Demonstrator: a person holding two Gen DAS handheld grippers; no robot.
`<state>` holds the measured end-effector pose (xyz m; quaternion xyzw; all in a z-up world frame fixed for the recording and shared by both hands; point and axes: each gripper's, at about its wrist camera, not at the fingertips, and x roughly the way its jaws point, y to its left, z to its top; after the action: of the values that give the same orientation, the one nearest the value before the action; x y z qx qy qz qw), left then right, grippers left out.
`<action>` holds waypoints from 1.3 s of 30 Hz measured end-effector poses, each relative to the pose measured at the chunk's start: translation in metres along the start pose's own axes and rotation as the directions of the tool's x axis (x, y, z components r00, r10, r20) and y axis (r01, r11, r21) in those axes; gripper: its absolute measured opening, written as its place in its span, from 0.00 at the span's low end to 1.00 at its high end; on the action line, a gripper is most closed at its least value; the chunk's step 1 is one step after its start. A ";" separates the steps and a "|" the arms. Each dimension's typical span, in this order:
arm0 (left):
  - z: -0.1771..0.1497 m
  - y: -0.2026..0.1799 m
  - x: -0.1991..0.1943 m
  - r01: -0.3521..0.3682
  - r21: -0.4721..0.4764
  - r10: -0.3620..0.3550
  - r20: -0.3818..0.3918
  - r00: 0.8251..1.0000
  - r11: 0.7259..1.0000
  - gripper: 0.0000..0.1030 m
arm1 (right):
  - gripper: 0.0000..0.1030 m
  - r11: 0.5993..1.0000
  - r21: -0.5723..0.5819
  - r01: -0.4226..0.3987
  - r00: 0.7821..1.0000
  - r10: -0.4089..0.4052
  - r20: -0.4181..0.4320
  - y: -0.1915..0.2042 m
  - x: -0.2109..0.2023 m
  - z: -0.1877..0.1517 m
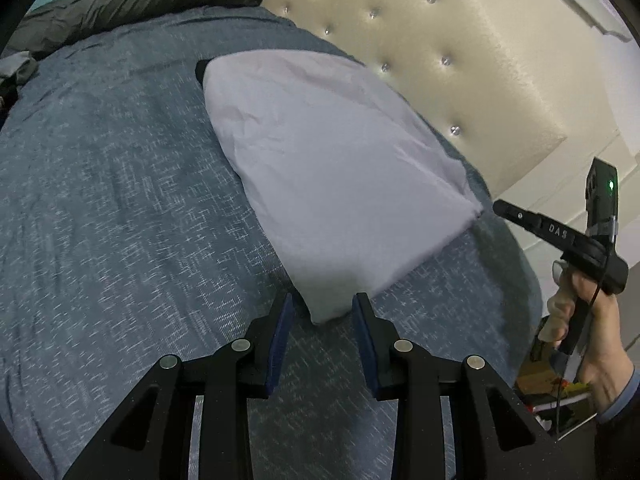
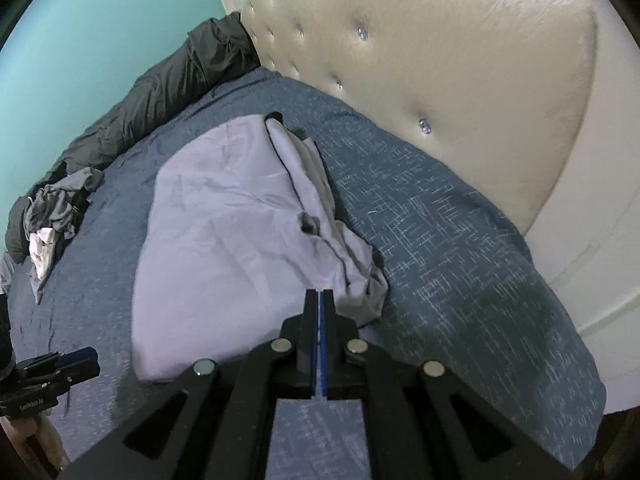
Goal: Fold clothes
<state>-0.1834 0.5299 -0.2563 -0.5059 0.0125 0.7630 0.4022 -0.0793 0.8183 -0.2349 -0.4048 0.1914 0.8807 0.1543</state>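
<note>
Pale lavender garment (image 1: 332,168) lies flat on the blue-grey bedspread (image 1: 120,208), just below the tufted cream headboard (image 1: 460,64). Left gripper (image 1: 323,312) has its jaws apart, straddling the garment's near corner. Right gripper (image 2: 320,296) has its jaws pressed together at the garment's bunched right edge; can't tell if fabric is pinched. Grey clothes pile (image 2: 56,216) sits well left of garment.

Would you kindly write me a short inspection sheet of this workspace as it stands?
Surface: bed with blue bedspread.
Job's things: pale garment spread flat, one edge bunched.
Clutter: heap of clothes; dark quilt along the far edge.
Grippers: left tongs open around the garment's corner; right tongs shut, whether on cloth is unclear.
Cables: thin black cable on the right tool.
Surroundings: cream headboard, turquoise wall.
</note>
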 end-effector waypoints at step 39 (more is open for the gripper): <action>-0.043 -0.058 -0.216 -0.004 0.115 -0.023 0.233 0.972 0.993 0.69 | 0.50 1.000 -0.025 -0.015 0.967 0.021 0.253 0.113 -0.227 -0.078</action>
<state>-0.0794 0.4211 -0.0860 -0.3884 0.0064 0.8134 0.4329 0.0653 0.6563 -0.0828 -0.2893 0.1635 0.9287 0.1648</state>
